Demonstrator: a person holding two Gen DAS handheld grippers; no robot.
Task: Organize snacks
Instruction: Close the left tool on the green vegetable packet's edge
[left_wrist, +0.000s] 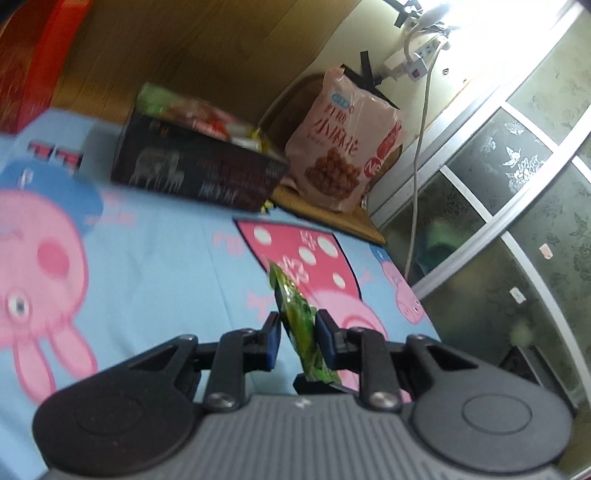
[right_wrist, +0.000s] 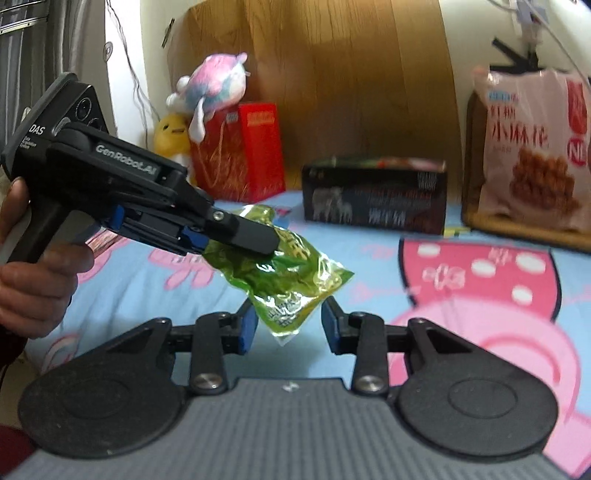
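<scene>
A green transparent snack packet stands on edge between the blue pads of my left gripper, which is shut on it above the cartoon bedsheet. In the right wrist view the left gripper comes in from the left, held by a hand, and carries the same packet in the air. The packet's lower end hangs between the fingers of my right gripper, which stands open with a gap on the right side. A black box with snacks in it lies further back on the bed.
A large pink snack bag leans at the back right on a wooden board. A red gift bag and plush toys stand at the back left by the wooden headboard. Patterned glass doors and a hanging cable run along the bed's right side.
</scene>
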